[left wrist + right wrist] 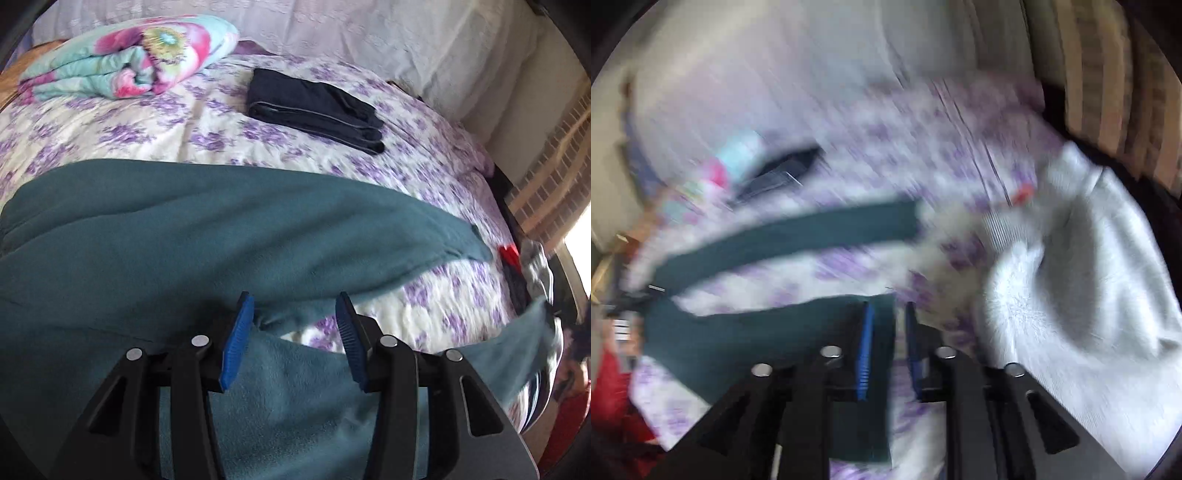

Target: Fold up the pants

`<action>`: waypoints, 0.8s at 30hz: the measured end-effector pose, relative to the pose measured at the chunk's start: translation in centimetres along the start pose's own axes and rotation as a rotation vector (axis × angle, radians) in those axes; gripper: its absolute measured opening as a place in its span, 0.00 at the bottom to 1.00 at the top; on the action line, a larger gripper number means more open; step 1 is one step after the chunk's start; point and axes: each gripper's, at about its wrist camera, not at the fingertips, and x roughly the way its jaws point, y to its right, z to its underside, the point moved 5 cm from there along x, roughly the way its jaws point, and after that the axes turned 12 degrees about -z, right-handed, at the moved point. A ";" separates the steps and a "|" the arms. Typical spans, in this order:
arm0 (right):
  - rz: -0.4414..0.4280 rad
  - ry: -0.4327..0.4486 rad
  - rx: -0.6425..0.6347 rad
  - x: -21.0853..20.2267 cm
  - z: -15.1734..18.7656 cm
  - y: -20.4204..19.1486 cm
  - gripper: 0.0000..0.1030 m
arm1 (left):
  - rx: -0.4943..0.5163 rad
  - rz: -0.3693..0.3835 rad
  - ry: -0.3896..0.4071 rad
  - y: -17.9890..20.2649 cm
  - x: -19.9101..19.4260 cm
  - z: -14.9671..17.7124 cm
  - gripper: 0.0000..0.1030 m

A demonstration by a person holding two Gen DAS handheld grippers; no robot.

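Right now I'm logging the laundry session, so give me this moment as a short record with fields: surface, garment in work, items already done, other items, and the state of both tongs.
surface: bed with purple-flowered white cover
garment in work: teal fleece pants, spread flat, legs apart
already folded: dark navy pants, far side of bed
other items: rolled floral blanket; pale grey fleece garment
left tongs: open above teal pants
right tongs: slightly open, pants hem edge between pads, view blurred

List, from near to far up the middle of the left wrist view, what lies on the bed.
Left gripper → teal pants → dark folded pants → white pillows.
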 end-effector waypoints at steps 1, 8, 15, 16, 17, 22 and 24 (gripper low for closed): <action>0.020 -0.016 0.023 1.2 0.4 1.0 0.21 | -0.018 0.024 -0.004 -0.1 -0.5 0.1 0.44; -0.118 0.082 0.132 -3.1 6.0 0.4 0.36 | 0.036 -0.013 0.061 -3.6 -6.5 2.3 0.62; -0.301 0.046 0.338 0.0 8.5 -0.3 0.39 | -0.088 0.002 0.033 -8.5 -8.8 5.6 0.62; -0.311 0.046 0.367 1.0 8.5 -0.3 0.39 | -0.101 -0.008 0.029 -9.2 -9.1 6.2 0.62; -0.319 0.054 0.388 1.7 8.4 -0.5 0.39 | -0.108 -0.017 0.029 -9.7 -9.3 6.5 0.62; -0.274 0.149 0.366 0.9 7.9 -1.6 0.02 | -0.173 -0.061 0.035 -13.3 -10.6 8.0 0.62; -0.255 0.184 0.309 -2.0 8.5 -2.6 0.02 | -0.195 -0.067 0.049 -14.6 -11.5 8.4 0.62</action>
